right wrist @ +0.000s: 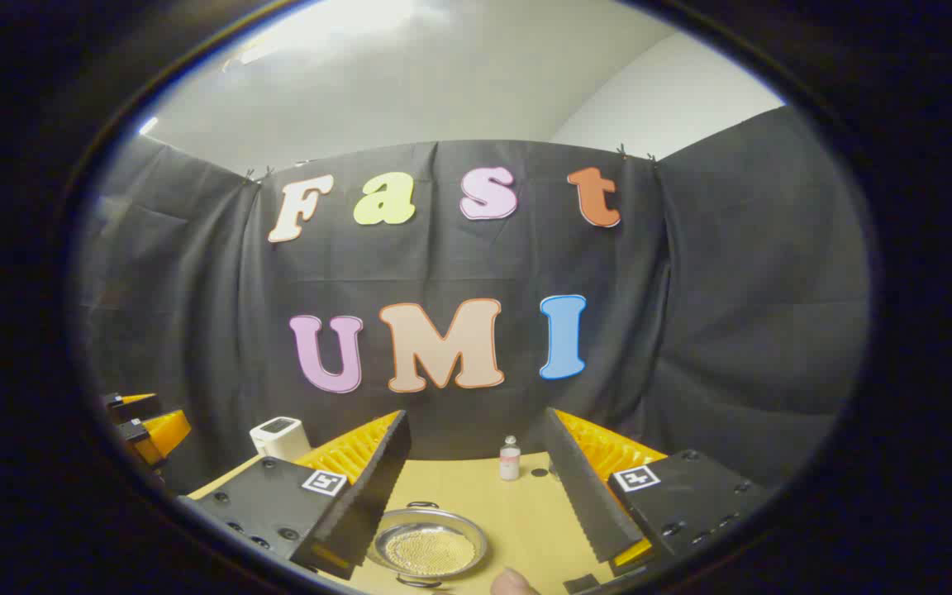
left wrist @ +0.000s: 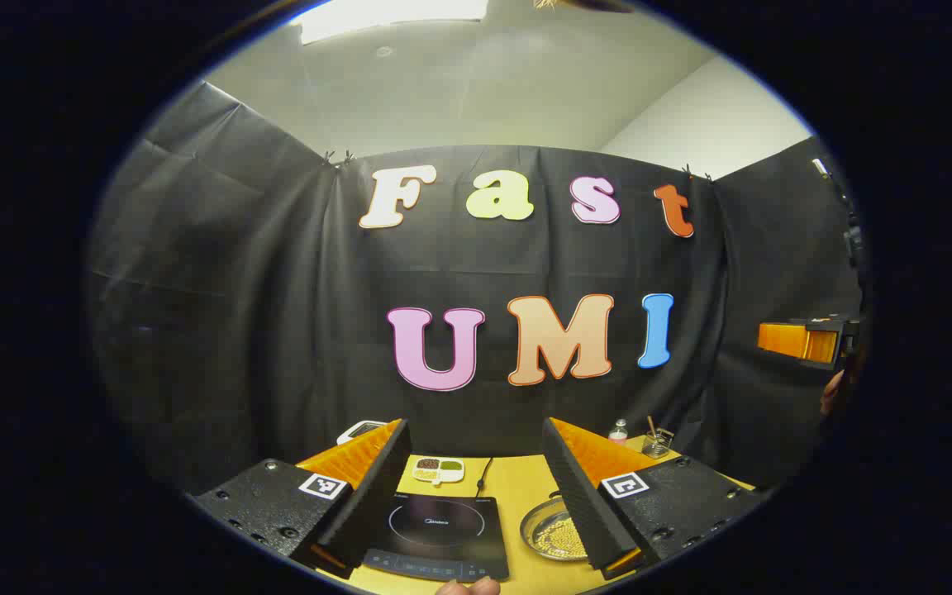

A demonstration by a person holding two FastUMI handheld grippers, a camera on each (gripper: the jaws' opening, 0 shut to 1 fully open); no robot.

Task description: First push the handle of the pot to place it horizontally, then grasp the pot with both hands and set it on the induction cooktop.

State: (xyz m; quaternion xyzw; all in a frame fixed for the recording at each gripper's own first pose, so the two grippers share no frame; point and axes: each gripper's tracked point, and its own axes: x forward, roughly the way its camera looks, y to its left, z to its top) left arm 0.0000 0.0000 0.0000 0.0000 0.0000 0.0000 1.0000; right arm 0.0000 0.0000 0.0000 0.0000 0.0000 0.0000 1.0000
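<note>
pot (right wrist: 426, 548) sits on the counter (right wrist: 517, 512), just right of the induction cooktop (left wrist: 441, 529); shallow, shiny metal, beaded inside, loop handles front and back. bare counter surrounds it. left gripper (left wrist: 476, 496) and right gripper (right wrist: 476, 496) hover above, both spread wide.

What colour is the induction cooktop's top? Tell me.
Black, with a thin pale ring marked on it; the induction cooktop shows best in the left gripper view.

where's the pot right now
The pot sits on the yellow table just right of the induction cooktop in the left gripper view; in the right gripper view it lies low between the right gripper fingers.
</note>
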